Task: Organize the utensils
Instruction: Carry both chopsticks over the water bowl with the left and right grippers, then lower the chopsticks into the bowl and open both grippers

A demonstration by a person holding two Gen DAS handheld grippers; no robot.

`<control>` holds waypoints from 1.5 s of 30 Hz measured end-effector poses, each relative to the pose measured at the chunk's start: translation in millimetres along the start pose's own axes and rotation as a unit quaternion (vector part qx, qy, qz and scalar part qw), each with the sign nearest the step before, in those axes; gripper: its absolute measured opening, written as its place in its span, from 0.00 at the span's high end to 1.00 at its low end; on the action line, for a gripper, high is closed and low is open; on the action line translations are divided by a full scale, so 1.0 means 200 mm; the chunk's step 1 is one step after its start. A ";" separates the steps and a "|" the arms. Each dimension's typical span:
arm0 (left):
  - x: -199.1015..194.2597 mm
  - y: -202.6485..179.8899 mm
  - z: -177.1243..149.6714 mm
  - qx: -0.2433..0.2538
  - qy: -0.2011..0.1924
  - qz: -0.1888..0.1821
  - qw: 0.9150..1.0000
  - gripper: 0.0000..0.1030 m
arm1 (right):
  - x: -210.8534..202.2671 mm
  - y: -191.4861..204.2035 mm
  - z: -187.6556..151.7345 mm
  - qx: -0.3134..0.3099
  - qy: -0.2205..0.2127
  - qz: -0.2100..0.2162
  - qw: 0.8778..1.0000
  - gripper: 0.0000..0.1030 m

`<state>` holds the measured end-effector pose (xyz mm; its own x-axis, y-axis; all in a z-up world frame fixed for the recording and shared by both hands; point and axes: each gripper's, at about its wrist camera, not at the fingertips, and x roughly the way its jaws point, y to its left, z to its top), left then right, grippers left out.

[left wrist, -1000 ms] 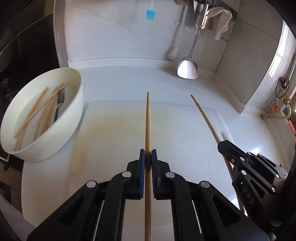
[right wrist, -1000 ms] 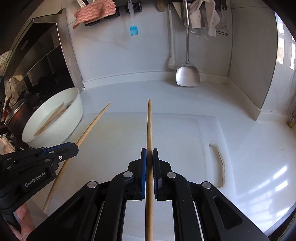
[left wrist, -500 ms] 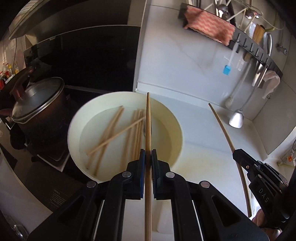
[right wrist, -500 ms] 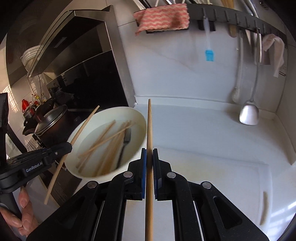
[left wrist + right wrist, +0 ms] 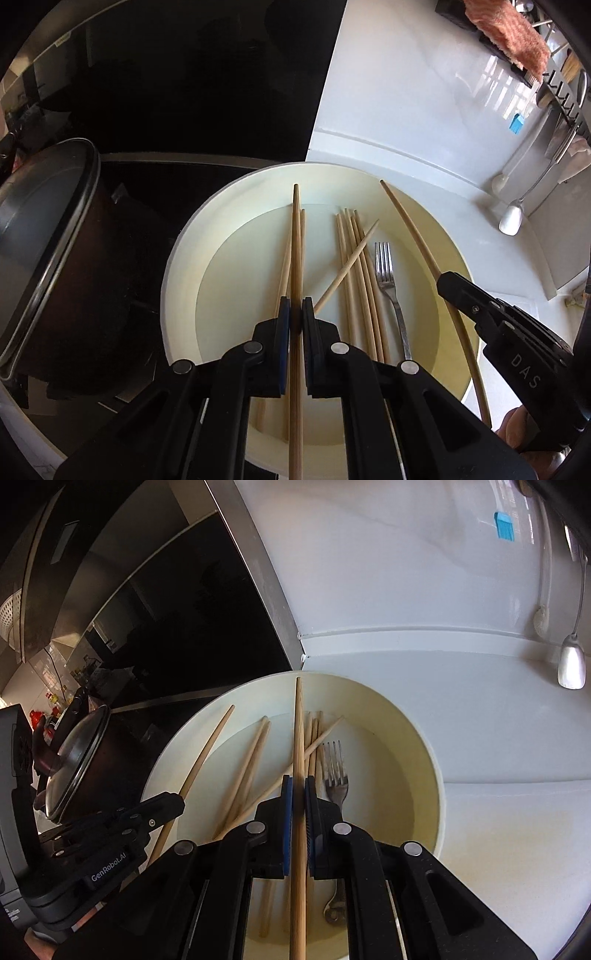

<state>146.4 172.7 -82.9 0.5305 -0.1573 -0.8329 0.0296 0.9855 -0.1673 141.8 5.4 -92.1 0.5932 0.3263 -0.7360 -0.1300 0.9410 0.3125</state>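
A wide cream bowl (image 5: 192, 236) (image 5: 417, 738) on the counter holds several loose wooden chopsticks (image 5: 356, 269) (image 5: 255, 749) and a metal fork (image 5: 391, 291) (image 5: 336, 775). My left gripper (image 5: 295, 306) is shut on a chopstick (image 5: 296, 243) that points out over the bowl's middle. My right gripper (image 5: 298, 786) is shut on another chopstick (image 5: 299, 723), also above the bowl. Each gripper shows in the other's view: the right gripper (image 5: 443, 280) at the bowl's right side, the left gripper (image 5: 179, 801) at its left rim.
A dark pot with a glass lid (image 5: 40, 236) (image 5: 74, 760) stands on the black hob left of the bowl. A metal spatula (image 5: 570, 664) (image 5: 511, 218), a blue brush (image 5: 504, 526) and a pink cloth (image 5: 506, 33) hang on the white back wall. White counter (image 5: 498, 720) runs right.
Both grippers have swept left from the cutting board to above the bowl, each still shut on its chopstick. The bowl now fills the middle of both views.
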 end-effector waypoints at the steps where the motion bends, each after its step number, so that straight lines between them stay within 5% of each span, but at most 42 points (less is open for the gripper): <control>1: 0.03 0.00 0.01 0.001 0.004 -0.002 1.000 0.93 | 0.03 0.01 0.00 -0.004 0.005 -0.004 1.000 0.94; 20: 0.23 0.04 -0.02 -0.027 0.058 0.020 0.998 0.93 | 0.31 -0.03 -0.03 -0.014 0.114 -0.003 0.993 0.94; 28: 0.23 0.04 -0.03 -0.034 0.068 0.031 0.997 0.89 | 0.28 -0.04 -0.02 -0.022 0.112 -0.002 0.993 0.92; 31: 0.20 0.04 -0.03 -0.038 0.060 0.040 0.997 0.72 | 0.24 -0.06 -0.01 -0.025 0.102 -0.003 0.994 0.83; 33: 0.16 0.04 -0.03 -0.045 0.052 0.045 0.997 0.45 | 0.21 -0.07 -0.01 -0.030 0.096 -0.004 0.995 0.80; 34: 0.14 0.04 -0.03 -0.048 0.045 0.049 0.997 0.40 | 0.19 -0.07 -0.01 -0.034 0.093 -0.005 0.995 0.80; 45: -0.01 0.04 -0.05 -0.058 0.038 0.082 0.994 0.23 | 0.03 -0.08 0.01 -0.058 0.082 -0.012 0.995 0.56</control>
<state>137.3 179.7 -86.8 0.4551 -0.0033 -0.8904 -0.1521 0.9850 -0.0814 149.2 -8.0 -100.9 0.4609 0.3044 -0.8336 -0.2134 0.9498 0.2289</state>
